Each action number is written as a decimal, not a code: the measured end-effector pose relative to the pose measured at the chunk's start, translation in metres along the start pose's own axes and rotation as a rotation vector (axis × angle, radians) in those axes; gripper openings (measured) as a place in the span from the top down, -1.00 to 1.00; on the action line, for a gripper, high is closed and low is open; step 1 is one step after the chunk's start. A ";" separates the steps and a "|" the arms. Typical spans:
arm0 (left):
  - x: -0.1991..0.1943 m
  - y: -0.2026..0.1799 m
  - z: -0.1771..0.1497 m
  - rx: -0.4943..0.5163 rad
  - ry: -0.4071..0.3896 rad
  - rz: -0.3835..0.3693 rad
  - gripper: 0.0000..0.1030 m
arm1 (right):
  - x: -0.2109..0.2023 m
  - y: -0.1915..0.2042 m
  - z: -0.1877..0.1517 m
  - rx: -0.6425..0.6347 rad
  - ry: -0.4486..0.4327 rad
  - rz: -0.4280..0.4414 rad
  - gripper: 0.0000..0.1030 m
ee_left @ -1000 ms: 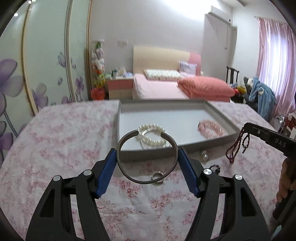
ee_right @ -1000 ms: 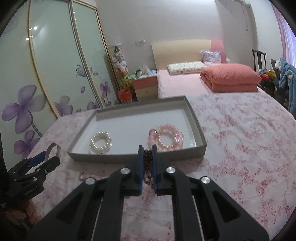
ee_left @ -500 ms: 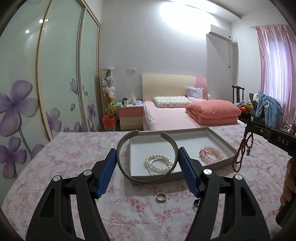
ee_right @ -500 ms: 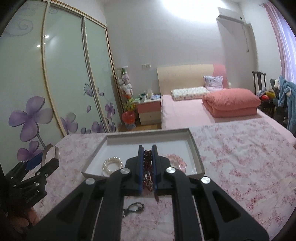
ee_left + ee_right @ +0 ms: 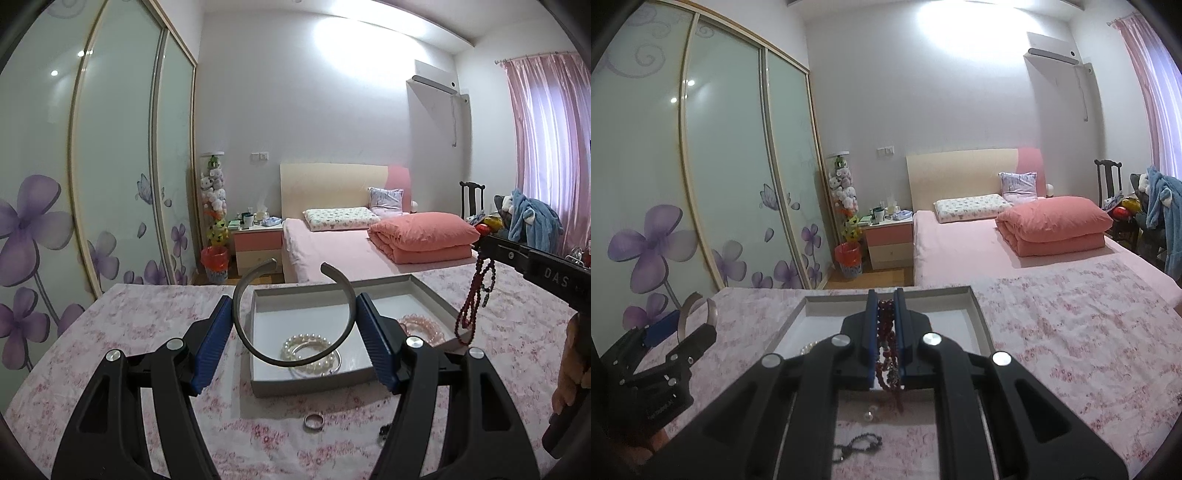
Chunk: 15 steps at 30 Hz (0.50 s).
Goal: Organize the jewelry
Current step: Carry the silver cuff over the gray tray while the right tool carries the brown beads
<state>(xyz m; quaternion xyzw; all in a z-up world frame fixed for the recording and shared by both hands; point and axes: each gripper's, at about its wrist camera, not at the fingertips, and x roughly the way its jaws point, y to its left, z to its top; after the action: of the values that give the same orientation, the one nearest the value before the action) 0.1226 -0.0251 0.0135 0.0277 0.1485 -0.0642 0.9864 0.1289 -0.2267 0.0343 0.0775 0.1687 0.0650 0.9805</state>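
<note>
My left gripper [image 5: 293, 317] is shut on a grey open metal bangle [image 5: 258, 350] and holds it raised above the near edge of the grey tray [image 5: 310, 386]. The tray holds a white pearl bracelet [image 5: 310, 354] and a pink bead bracelet [image 5: 421, 326]. My right gripper [image 5: 885, 325] is shut on a dark red bead string [image 5: 886, 354], which hangs down at the tray's right side in the left wrist view [image 5: 474, 302]. The left gripper with the bangle also shows in the right wrist view [image 5: 679, 325].
On the floral tablecloth [image 5: 129, 332] in front of the tray lie a silver ring [image 5: 314, 421], a small pearl [image 5: 868, 415] and a dark bead chain [image 5: 857, 445]. A bed [image 5: 343, 251], nightstand [image 5: 256, 247] and wardrobe doors [image 5: 92, 184] stand behind.
Both grippers have risen and tilted up, each keeping its hold. The tray now sits lower in both views and more of the room shows.
</note>
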 end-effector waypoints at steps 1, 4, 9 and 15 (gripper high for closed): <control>0.002 0.001 0.000 -0.002 -0.001 0.000 -0.31 | 0.003 -0.001 0.002 0.003 -0.004 0.000 0.82; 0.012 0.001 0.004 -0.010 -0.001 -0.003 -0.31 | 0.014 -0.002 0.008 0.009 -0.012 -0.001 0.82; 0.033 -0.001 0.007 -0.012 0.014 -0.009 -0.31 | 0.038 -0.006 0.012 0.025 0.004 -0.003 0.82; 0.064 -0.004 0.002 -0.017 0.068 -0.021 -0.31 | 0.075 -0.014 0.009 0.052 0.058 -0.007 0.82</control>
<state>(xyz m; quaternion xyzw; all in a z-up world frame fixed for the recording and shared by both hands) 0.1836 -0.0370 -0.0036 0.0199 0.1826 -0.0724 0.9803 0.2038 -0.2301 0.0157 0.1006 0.1987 0.0593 0.9731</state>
